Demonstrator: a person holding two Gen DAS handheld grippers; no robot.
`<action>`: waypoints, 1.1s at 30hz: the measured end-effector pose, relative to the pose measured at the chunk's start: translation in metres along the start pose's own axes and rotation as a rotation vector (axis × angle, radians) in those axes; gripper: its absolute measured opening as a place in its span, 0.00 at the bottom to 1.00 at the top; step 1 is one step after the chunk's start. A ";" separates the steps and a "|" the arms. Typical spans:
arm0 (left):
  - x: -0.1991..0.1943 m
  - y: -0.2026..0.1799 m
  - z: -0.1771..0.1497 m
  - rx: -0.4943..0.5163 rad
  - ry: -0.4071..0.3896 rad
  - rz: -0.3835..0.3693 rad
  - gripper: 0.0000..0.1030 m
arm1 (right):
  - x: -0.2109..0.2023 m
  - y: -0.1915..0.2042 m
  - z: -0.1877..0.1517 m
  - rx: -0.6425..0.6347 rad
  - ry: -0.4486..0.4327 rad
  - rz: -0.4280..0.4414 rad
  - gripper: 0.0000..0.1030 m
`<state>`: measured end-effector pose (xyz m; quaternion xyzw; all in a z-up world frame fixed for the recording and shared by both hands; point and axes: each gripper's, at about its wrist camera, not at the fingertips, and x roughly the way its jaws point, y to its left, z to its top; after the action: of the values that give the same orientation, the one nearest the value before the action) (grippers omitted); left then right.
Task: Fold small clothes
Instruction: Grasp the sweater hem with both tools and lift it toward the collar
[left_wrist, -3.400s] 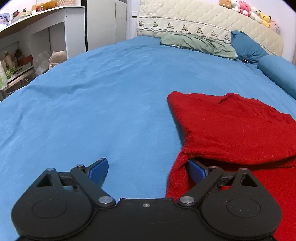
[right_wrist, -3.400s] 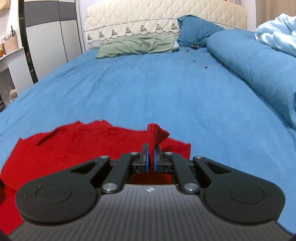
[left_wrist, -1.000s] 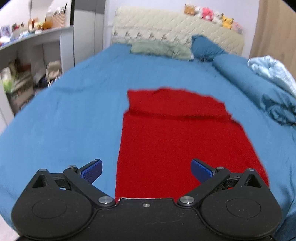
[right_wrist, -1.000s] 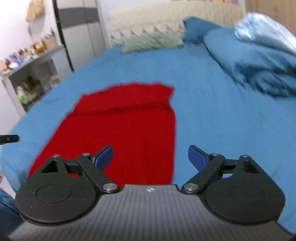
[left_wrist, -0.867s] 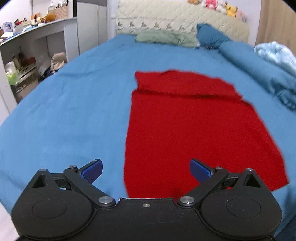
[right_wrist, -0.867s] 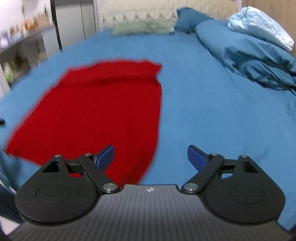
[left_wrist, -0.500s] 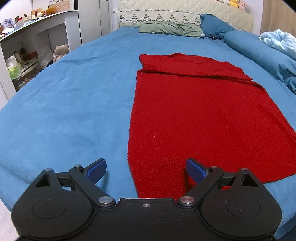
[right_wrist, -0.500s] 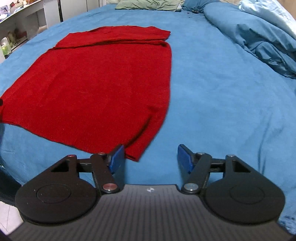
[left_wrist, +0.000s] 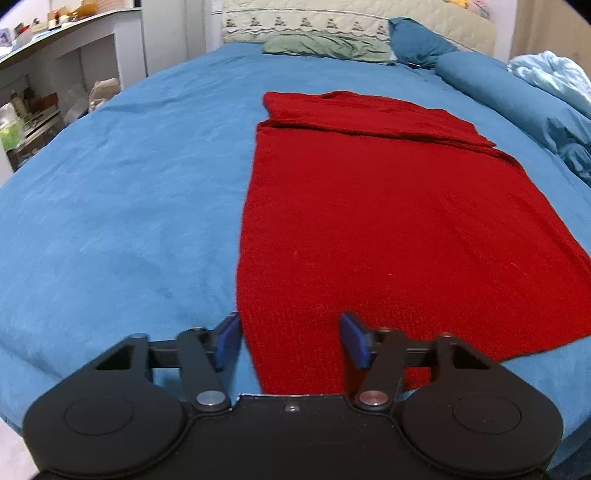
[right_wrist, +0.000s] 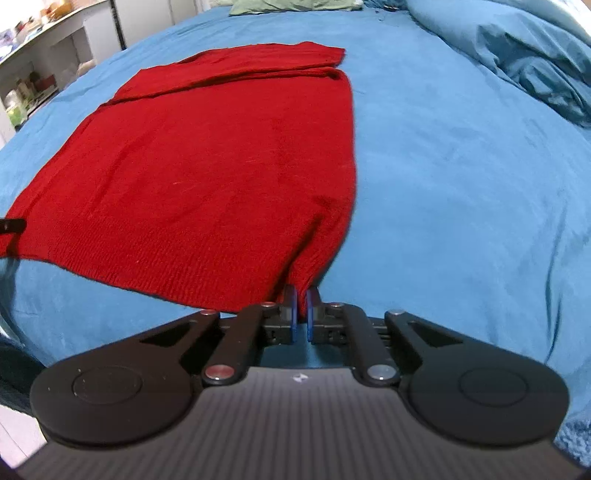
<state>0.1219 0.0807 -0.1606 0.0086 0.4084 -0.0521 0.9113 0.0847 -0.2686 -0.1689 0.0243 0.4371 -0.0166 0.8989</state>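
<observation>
A red knitted garment (left_wrist: 376, 206) lies flat on the blue bed sheet (left_wrist: 122, 192), its far end folded over itself. My left gripper (left_wrist: 291, 341) is open, its blue pads either side of the garment's near left corner at the hem. In the right wrist view the same garment (right_wrist: 207, 155) stretches away, and my right gripper (right_wrist: 302, 312) is shut on its near right corner, which bunches up between the pads.
A green pillow (left_wrist: 328, 46) and a blue pillow (left_wrist: 417, 42) lie by the quilted headboard (left_wrist: 354, 22). A rumpled blue duvet (right_wrist: 517, 48) lies to the right. White shelves (left_wrist: 55, 85) with clutter stand left of the bed. The bed's near edge is just below both grippers.
Both grippers came down to the garment's near hem. The right gripper closed on the right corner. The left gripper's jaws narrowed around the left corner but remain open.
</observation>
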 end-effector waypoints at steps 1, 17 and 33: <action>-0.001 0.000 0.000 0.001 0.000 -0.002 0.54 | -0.001 -0.003 -0.001 0.010 0.001 -0.002 0.19; -0.020 0.012 0.001 -0.053 0.021 0.056 0.60 | -0.020 -0.029 -0.003 0.137 0.029 0.038 0.29; -0.012 0.014 -0.004 -0.095 0.060 -0.028 0.13 | 0.006 -0.021 0.005 0.170 0.006 0.095 0.23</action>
<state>0.1129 0.0957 -0.1545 -0.0388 0.4377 -0.0448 0.8972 0.0910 -0.2902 -0.1714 0.1214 0.4353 -0.0111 0.8920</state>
